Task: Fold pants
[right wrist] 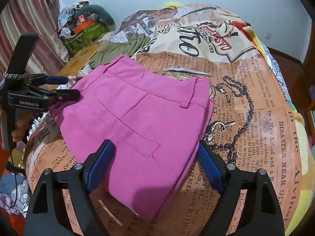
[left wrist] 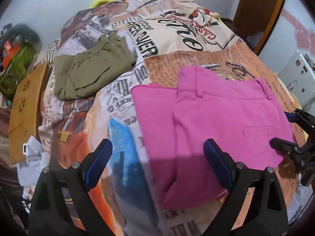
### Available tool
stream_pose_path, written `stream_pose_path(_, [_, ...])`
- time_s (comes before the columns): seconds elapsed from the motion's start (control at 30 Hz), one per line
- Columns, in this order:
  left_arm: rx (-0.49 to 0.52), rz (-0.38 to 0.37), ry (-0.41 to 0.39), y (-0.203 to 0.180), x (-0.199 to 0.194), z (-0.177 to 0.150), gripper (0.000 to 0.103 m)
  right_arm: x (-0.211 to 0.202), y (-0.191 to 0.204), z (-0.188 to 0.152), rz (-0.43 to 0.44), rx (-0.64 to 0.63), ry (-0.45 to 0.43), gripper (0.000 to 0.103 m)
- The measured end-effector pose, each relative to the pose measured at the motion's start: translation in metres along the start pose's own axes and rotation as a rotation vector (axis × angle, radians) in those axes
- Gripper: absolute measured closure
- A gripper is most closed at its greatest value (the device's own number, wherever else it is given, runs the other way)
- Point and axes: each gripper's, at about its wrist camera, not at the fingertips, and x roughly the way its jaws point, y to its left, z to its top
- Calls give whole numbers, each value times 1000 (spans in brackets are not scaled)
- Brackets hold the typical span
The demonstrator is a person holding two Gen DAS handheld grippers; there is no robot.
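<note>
Blue pads of our left gripper stand wide apart and hold nothing; between them, in the left wrist view, we see the near corner of the pink pants and a blurred blue patch on the cover. Our right gripper is also spread, its two pads on either side of the near end of the pants, and we cannot tell whether they touch the cloth; nothing is clamped.

Going outward from the claws, the pants lie on the printed cover as a compact packet. In the right wrist view the waistband with its belt loops is toward 12 o'clock and a welt pocket runs across the middle. In the left wrist view a second layer shows out at 9 o'clock of the packet, so the layers are not fully aligned. No long legs are visible, so we judge that the main folds are already made.

Farther away, at 11 o'clock in the left wrist view, an olive garment lies folded, well apart from the pink one.

What is left, in our judgement, is little: maybe one more fold or a smoothing of the edges, then to put the packet aside.
</note>
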Motion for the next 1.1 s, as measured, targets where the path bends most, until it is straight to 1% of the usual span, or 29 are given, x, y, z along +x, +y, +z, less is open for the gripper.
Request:
stream_pose_path(0.07, [-5,-3,17,6,3,-8,8,2,0,-1,2,0,0,22])
stream_pose_path(0.13, [-17,-23,32,11,8,-19,7,3,0,-2,6,1,-1,22])
stream_pose_path(0.23, [-43,-25,14,17,8,-31,6,4,0,-3,15,-1,-1,22])
stream_pose_path(0.3, [-51,-5,15,22,8,-37,5,4,-1,-4,16,1,-3,22])
stream_pose_path(0.37, [-79,-27,10,31,7,-44,5,4,-1,-4,14,0,-4,22])
stream_pose_path(0.5, [-131,-43,8,41,6,-51,5,1,-3,-6,17,9,-5,25])
stream_pose_path(0.67, [-149,-16,-9,46,-3,-53,5,-6,0,-2,8,3,4,30])
stream_pose_path(0.73, [-154,-8,-15,47,-6,-52,5,-12,2,4,0,-4,0,30])
stream_pose_path(0.8, [-156,17,-39,48,-11,-48,5,-19,4,13,0,-8,-21,30])
stream_pose_path(0.83, [-158,18,-48,49,-13,-47,5,-22,7,19,3,-7,-35,30])
stream_pose_path(0.93, [-180,-7,-71,52,-19,-42,5,-28,15,37,22,-22,-73,30])
stream_pose_path(1.1, [-174,-15,-90,48,-20,-35,5,-20,36,70,-8,-101,-122,30])
